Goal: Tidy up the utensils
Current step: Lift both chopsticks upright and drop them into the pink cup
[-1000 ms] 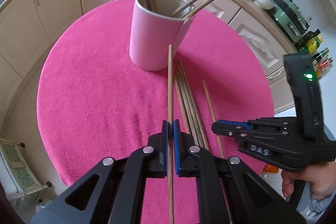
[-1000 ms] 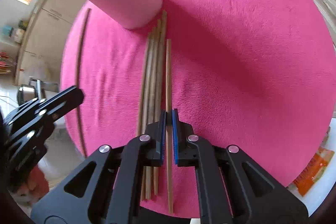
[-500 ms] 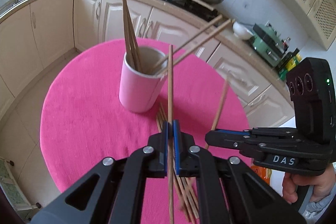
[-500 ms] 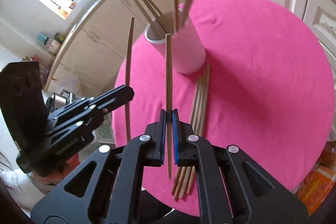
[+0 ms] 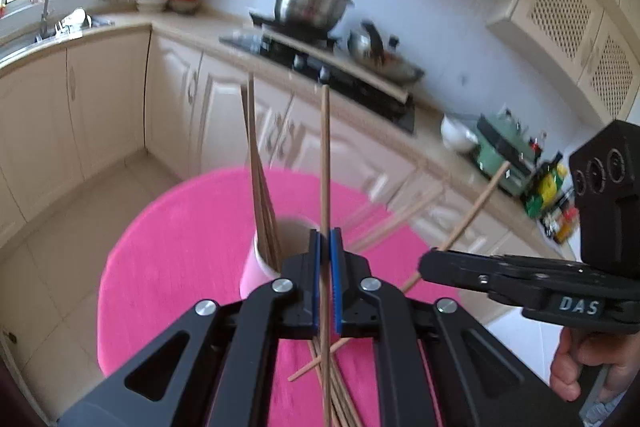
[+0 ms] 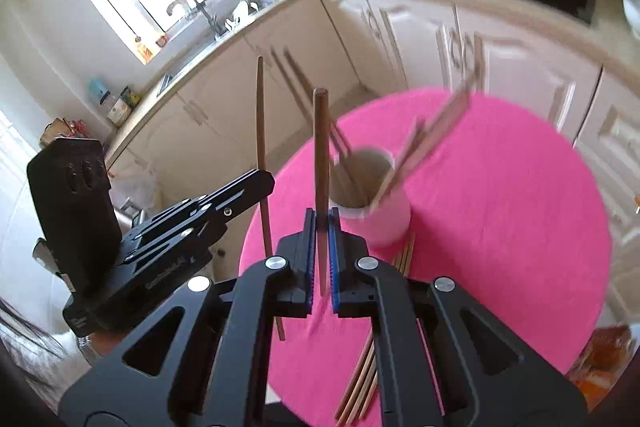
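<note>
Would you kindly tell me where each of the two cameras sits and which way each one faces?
Left wrist: on the left gripper, looking along its fingers and down over the pink cup toward the stove; a hand holds the right gripper.
Right wrist: on the right gripper, facing the cup and window; the left gripper shows.
Shared: cup, pink table, and a chopstick clamped in each gripper.

Chopstick point(image 6: 321, 163) in right tool point(image 6: 321, 255)
</note>
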The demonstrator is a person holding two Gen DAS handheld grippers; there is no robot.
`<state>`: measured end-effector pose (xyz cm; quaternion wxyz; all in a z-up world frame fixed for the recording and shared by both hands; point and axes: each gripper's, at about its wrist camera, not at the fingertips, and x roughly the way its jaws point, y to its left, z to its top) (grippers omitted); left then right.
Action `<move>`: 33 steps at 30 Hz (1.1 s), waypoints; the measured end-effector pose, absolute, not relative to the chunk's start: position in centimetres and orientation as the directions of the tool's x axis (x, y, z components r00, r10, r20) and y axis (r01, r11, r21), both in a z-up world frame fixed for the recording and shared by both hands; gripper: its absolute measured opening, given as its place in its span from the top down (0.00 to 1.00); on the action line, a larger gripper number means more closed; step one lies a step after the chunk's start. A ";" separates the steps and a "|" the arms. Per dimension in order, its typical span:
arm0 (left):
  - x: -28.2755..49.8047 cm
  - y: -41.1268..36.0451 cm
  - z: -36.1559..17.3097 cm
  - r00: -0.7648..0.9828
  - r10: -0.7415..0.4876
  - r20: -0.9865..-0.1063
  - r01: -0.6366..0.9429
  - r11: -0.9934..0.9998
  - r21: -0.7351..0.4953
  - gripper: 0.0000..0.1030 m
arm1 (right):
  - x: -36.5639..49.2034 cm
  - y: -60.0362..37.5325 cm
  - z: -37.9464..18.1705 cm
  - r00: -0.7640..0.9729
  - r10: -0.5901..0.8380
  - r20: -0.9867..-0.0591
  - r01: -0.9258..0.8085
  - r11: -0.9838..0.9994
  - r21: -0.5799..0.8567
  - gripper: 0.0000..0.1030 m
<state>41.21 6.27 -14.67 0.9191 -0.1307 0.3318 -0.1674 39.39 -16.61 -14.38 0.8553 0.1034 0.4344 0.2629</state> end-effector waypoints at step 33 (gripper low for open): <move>49.6 4.2 -16.7 0.835 -0.324 -0.445 0.235 0.941 -0.243 0.95 | 45.8 -15.3 -12.2 0.603 0.338 -0.722 -0.318 0.933 0.172 0.94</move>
